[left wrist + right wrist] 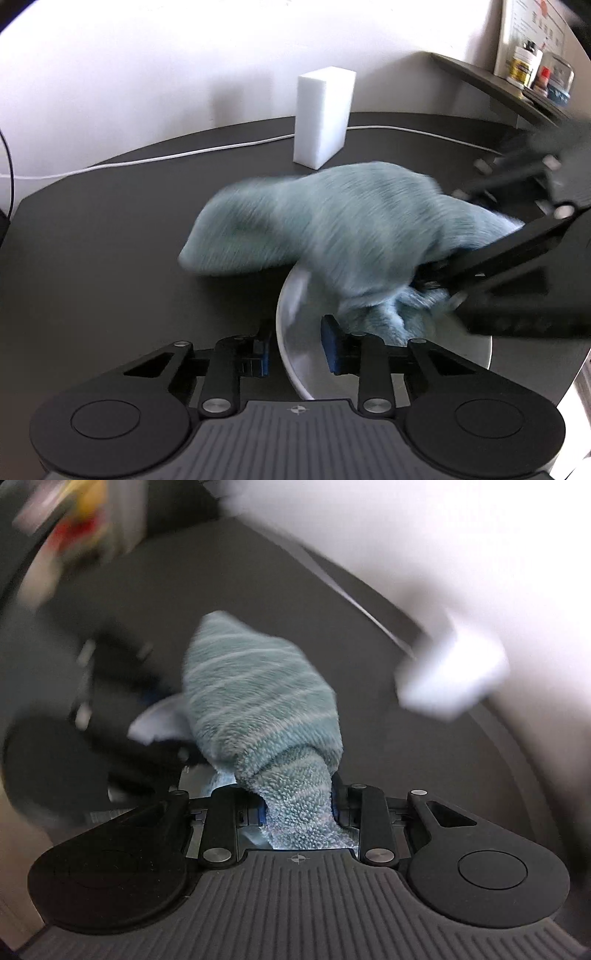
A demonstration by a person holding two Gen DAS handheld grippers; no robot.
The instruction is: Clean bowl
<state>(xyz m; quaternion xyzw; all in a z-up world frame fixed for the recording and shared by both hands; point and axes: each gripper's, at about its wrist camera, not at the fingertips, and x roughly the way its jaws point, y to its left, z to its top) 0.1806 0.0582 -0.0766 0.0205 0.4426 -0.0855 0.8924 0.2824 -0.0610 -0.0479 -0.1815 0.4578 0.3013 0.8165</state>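
Wiping step in hand: my left tool (295,349) clamps the bowl (291,295) rim on the bench (110,229); my right tool (297,806) grips the cloth (258,701) inside it. Next: sweep remaining wall

The left black two-finger gripper (295,343) is angled downward, its blue-padded jaws closed on the rim of a white round bowl (291,295). The right black two-finger gripper (297,805) is also angled downward, its jaws clamped on a bunched teal striped terry cloth (258,701).
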